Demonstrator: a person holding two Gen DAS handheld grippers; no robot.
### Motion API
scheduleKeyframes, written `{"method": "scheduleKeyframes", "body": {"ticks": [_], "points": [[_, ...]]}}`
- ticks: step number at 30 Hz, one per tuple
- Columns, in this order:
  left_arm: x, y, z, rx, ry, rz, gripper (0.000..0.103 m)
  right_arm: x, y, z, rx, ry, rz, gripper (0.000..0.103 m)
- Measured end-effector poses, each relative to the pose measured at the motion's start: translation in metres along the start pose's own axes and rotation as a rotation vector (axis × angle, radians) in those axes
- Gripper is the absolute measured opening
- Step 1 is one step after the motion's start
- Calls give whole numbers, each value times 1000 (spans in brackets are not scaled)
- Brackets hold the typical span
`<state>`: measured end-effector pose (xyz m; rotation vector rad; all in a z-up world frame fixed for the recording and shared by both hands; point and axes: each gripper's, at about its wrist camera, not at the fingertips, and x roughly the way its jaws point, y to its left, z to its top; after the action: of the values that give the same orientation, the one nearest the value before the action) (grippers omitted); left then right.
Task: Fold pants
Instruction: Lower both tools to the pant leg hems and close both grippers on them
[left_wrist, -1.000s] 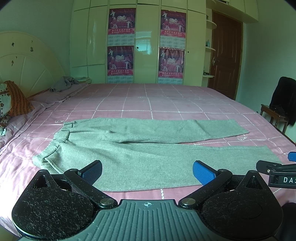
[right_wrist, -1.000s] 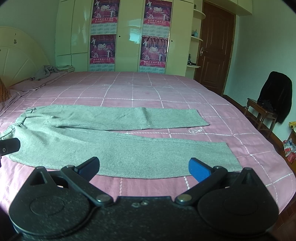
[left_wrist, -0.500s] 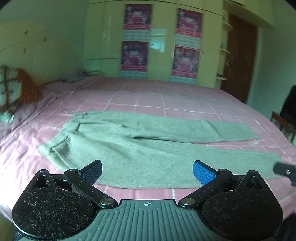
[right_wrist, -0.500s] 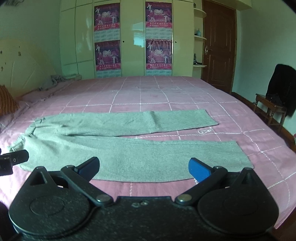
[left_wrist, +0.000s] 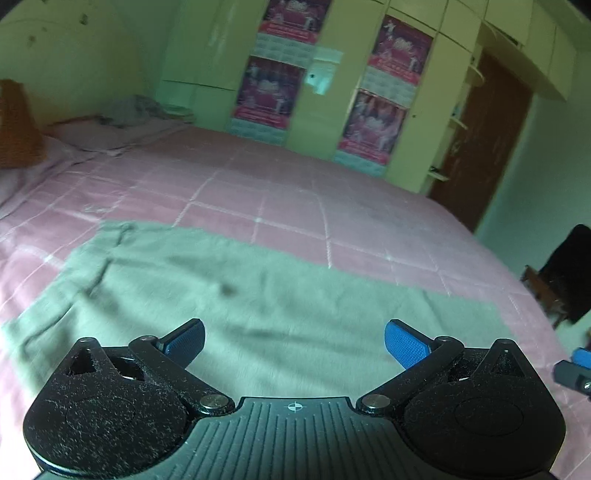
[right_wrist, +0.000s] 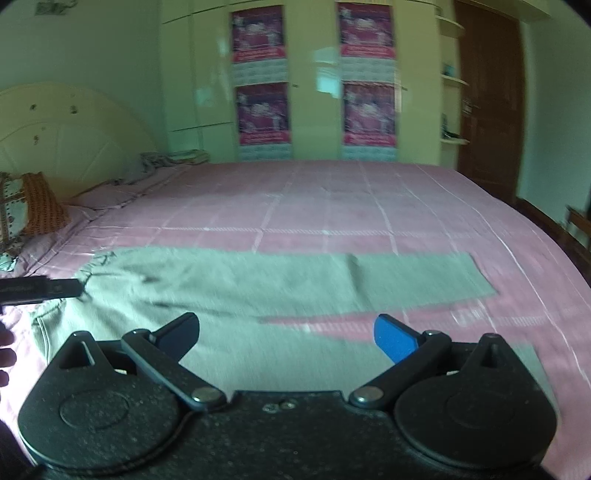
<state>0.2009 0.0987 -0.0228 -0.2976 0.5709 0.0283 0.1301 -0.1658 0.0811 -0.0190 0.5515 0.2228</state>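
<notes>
Both cameras have been brought lower and nearer the grey pants (left_wrist: 266, 314), which now fill more of each view. The left hand-held gripper (left_wrist: 293, 341) has been tilted, so the room slants, and now hangs over the waist end. The right hand-held gripper (right_wrist: 286, 338) has been swung leftward; fingers (right_wrist: 5, 354) have appeared at the left edge.

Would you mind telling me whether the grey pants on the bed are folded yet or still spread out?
Still spread out. The grey pants lie flat on the pink bedspread, both legs side by side at full length, no layer doubled over.
</notes>
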Motion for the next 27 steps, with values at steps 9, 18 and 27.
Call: {"method": "scheduleKeyframes", "body": {"ticks": [9, 18, 27], "points": [[144, 116, 96, 5, 116, 290, 51, 132, -7, 65, -60, 42, 80, 64], [219, 247, 110, -101, 223, 265, 52, 275, 9, 86, -194, 149, 148, 66], [262, 274, 101, -150, 223, 247, 62, 372, 28, 76, -331, 248, 213, 66]]}}
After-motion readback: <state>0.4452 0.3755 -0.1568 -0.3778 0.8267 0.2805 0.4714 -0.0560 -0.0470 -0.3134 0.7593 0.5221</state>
